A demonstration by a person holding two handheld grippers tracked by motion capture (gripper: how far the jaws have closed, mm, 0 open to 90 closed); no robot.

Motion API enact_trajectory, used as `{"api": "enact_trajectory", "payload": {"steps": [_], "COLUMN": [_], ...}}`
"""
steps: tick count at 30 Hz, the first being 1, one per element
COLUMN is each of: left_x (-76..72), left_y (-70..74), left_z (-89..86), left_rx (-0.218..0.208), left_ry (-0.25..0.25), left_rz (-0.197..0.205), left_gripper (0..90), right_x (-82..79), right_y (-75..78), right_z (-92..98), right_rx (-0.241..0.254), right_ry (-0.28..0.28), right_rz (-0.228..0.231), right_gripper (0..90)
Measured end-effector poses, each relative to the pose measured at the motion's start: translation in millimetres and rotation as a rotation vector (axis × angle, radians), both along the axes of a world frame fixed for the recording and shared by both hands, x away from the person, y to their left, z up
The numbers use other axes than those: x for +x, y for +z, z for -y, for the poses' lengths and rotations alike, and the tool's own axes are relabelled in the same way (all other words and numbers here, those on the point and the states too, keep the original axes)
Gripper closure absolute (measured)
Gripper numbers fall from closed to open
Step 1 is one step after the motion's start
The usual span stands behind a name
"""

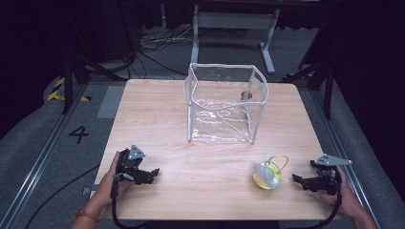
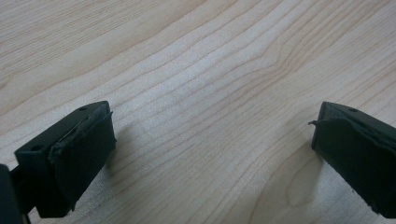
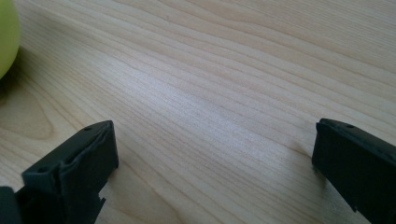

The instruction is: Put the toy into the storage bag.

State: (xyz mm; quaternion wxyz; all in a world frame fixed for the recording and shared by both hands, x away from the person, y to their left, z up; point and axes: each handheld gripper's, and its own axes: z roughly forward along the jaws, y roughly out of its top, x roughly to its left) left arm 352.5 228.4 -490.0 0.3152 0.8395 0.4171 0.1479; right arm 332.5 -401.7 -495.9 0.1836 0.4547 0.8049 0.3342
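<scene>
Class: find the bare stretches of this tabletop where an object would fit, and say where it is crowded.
Bare wood lies left of the clear bag, and between the left gripper and the yellow-green ball. The tightest spot is between that ball and the right gripper.

clear plastic bag [image 1: 224, 102]: see-through, boxy, pale rim, stands open on top, far middle of the wooden table [image 1: 157, 119] | yellow-green ball [image 1: 266, 175]: round, shiny clear wrap on it, thin yellow loop on top, lies near the front right edge, well apart from the bag
</scene>
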Motion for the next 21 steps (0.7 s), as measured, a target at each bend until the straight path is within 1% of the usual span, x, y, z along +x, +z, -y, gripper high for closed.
{"api": "enact_trajectory", "payload": {"steps": [2,3,5,7,8,9,11,12,14,15,16,18,19,21], "left_x": [-0.2,-1.5,-2.2,-2.8,-2.8,-2.5,-2.1,-1.9,-2.1,-2.2,-2.2,-2.8,-2.8,-2.8], "left_y": [0.1,0.1,0.0,0.1,0.1,0.1,0.1,0.1,0.0,-0.1,-0.1,-0.1,0.0,0.0], "left_z": [-0.9,-2.9,-4.0,-4.7,-4.7,-5.6,-6.6,-7.0,-6.9,-6.9,-6.9,-6.7,-6.8,-6.8], "left_rx": [0.002,0.001,-0.003,-0.001,-0.001,0.001,0.002,0.003,-0.001,-0.002,-0.002,-0.004,-0.004,-0.004], "left_ry": [-0.007,-0.024,-0.03,-0.033,-0.033,-0.044,-0.056,-0.06,-0.059,-0.058,-0.057,-0.054,-0.054,-0.054], "left_rz": [0.003,0.003,0.0,0.0,0.0,0.003,0.008,0.008,0.005,0.004,0.005,-0.001,-0.001,-0.001], "left_gripper": [0.0,0.2,0.3,0.3,0.3,0.3,0.3,0.3,0.3,0.3,0.3,0.3,0.3,0.3], "right_x": [0.5,0.8,1.1,1.1,1.0,1.0,1.0,1.5,2.2,2.2,2.3,2.0,1.9,1.6], "right_y": [0.1,0.0,0.3,1.2,1.5,1.5,3.0,5.5,9.3,11.0,12.9,16.9,18.8,22.1], "right_z": [0.6,0.9,1.2,2.8,3.3,3.3,3.2,2.4,1.2,-0.1,-1.5,-4.0,-5.8,-10.0], "right_rx": [-0.001,-0.001,-0.002,-0.006,-0.008,-0.008,-0.017,-0.035,-0.065,-0.079,-0.093,-0.097,-0.102,-0.136], "right_ry": [0.008,0.013,0.018,0.042,0.045,0.045,0.045,0.042,0.05,0.054,0.067,0.09,0.099,0.116], "right_rz": [-0.001,-0.001,-0.004,-0.013,-0.016,-0.016,-0.033,-0.059,-0.09,-0.097,-0.098,-0.113,-0.121,-0.135], "right_gripper": [0.2,0.2,0.2,0.2,0.2,0.2,0.2,0.3,2.1,3.5,6.5,18.3,19.6,15.6]}}
